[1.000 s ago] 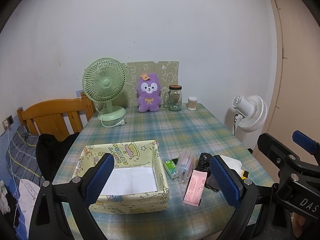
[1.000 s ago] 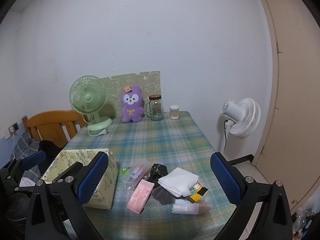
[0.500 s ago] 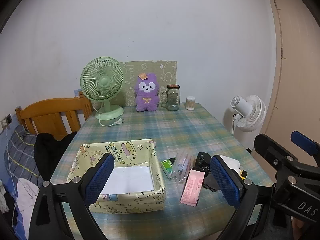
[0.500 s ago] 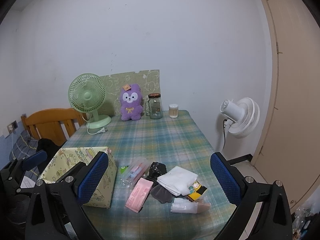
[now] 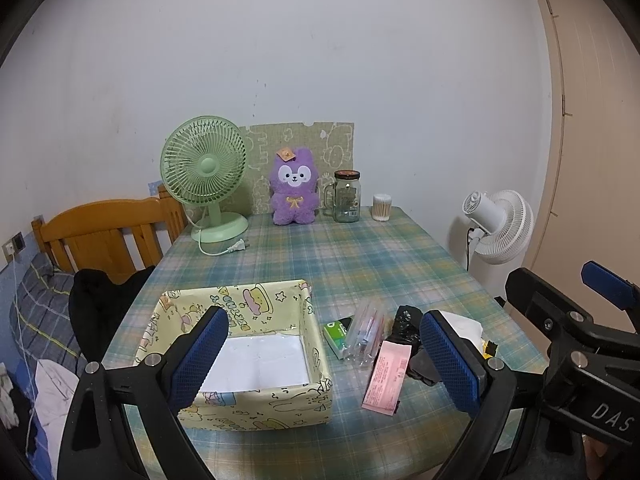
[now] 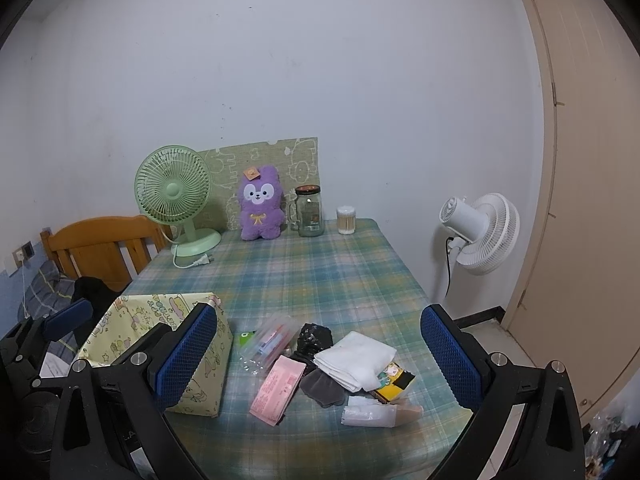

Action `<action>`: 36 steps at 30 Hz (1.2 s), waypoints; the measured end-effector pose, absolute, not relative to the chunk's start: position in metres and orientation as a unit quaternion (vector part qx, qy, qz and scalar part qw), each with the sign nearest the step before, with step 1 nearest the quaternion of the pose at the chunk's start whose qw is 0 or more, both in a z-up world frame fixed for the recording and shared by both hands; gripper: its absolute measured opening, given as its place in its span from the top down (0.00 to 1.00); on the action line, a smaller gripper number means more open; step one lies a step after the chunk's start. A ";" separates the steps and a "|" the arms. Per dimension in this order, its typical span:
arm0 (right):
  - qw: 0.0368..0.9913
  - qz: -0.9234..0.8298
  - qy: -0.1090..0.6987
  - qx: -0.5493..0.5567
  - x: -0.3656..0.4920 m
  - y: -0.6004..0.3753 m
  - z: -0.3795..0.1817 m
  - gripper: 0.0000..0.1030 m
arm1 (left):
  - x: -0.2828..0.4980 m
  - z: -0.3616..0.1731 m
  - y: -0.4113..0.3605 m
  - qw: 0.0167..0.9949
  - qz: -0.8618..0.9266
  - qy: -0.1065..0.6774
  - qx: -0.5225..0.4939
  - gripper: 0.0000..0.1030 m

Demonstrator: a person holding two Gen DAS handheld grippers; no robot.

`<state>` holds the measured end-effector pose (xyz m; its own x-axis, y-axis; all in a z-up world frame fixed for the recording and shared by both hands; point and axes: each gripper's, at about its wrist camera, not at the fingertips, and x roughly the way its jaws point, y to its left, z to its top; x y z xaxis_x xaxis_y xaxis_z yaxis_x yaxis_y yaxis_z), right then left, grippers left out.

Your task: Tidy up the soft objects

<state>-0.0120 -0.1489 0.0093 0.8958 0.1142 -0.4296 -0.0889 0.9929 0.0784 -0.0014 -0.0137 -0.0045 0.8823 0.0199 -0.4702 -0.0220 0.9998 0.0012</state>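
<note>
A yellow cartoon-print fabric box (image 5: 256, 404) stands open and empty at the near left of the plaid table; it also shows in the right wrist view (image 6: 176, 312). Right of it lies a pile: a white folded cloth (image 6: 354, 360), a dark grey cloth (image 6: 322, 390), a black crumpled bag (image 6: 316, 336), a pink packet (image 6: 278, 388), a clear pen pouch (image 5: 366, 330) and a green packet (image 5: 336, 332). My left gripper (image 5: 326, 360) is open above the box's right wall. My right gripper (image 6: 318, 360) is open above the pile. Both are empty.
At the table's far end stand a green fan (image 5: 204, 176), a purple plush (image 5: 295, 188), a glass jar (image 5: 347, 196) and a cotton-swab tub (image 5: 382, 207). A wooden chair (image 5: 104, 232) with dark clothes is at the left. A white floor fan (image 6: 480, 232) stands right.
Both views have pulled back and risen slightly; the box and the pile sit a little farther away. Both grippers stay open and nothing on the table has moved.
</note>
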 end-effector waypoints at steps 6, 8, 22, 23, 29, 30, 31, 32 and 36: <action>0.975 0.054 0.216 0.019 -0.011 -0.145 0.010 0.03 | 0.000 -0.006 -0.014 0.970 0.013 0.241 0.003 0.05; 0.975 0.049 0.215 0.015 -0.010 -0.144 0.010 0.03 | -0.001 -0.006 -0.015 0.971 0.012 0.238 0.007 0.05; 0.973 0.048 0.225 0.025 -0.009 -0.150 0.000 0.07 | 0.001 -0.013 -0.027 0.971 -0.005 0.238 0.012 0.06; 0.972 0.048 0.227 0.026 -0.008 -0.150 -0.001 0.07 | 0.001 -0.014 -0.029 0.971 -0.007 0.239 0.012 0.06; 0.970 0.050 0.234 0.033 -0.006 -0.157 -0.009 0.09 | 0.006 -0.023 -0.037 0.970 -0.021 0.244 0.007 0.07; 0.970 0.050 0.237 0.035 -0.005 -0.158 -0.012 0.09 | 0.007 -0.025 -0.039 0.969 -0.023 0.245 0.006 0.07; 0.969 0.051 0.239 0.036 -0.004 -0.159 -0.013 0.10 | 0.008 -0.027 -0.041 0.969 -0.024 0.247 0.006 0.07; 0.969 0.051 0.240 0.038 -0.002 -0.160 -0.015 0.10 | 0.009 -0.030 -0.042 0.968 -0.025 0.248 0.005 0.07; 0.967 0.048 0.247 0.039 0.001 -0.166 -0.024 0.11 | 0.012 -0.039 -0.049 0.967 -0.034 0.254 0.002 0.09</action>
<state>0.0007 -0.1660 -0.0239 0.8733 0.1118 -0.4742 -0.0729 0.9923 0.0996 0.0125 -0.0489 -0.0390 0.8690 -0.0652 -0.4906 0.0676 0.9976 -0.0127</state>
